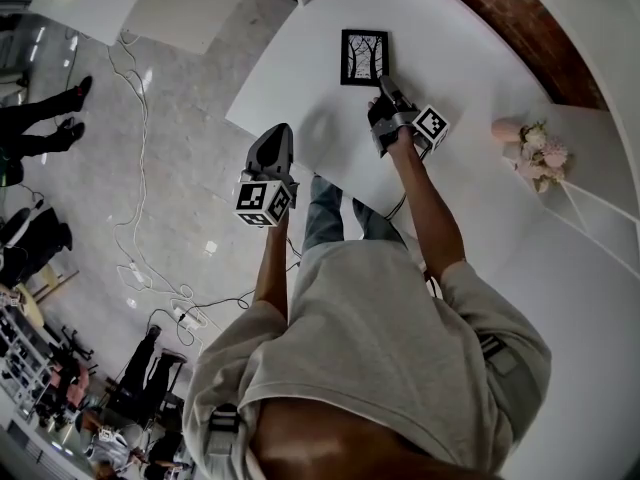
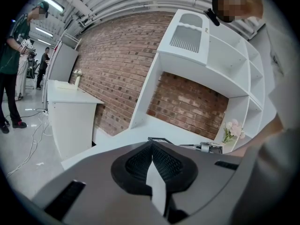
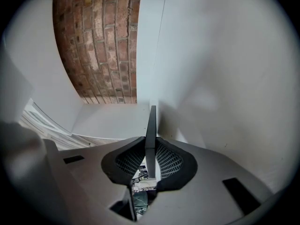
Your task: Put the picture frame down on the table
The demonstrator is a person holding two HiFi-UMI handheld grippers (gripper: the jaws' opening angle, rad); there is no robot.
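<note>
Two grippers over white worktop (image 1: pixel 450 48). Right gripper (image 1: pixel 385 84): jaws clamped on near edge of picture frame (image 1: pixel 364 56), which is toward worktop's far edge; whether it touches surface, cannot tell. Left gripper (image 1: pixel 277 130): jaws closed, nothing between, at worktop's near edge.

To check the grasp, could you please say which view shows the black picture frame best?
The head view: the black rectangular picture frame with its tree print shows nearly whole. The right gripper view shows only its thin edge between the fingers; the left gripper view, a small far sliver.
</note>
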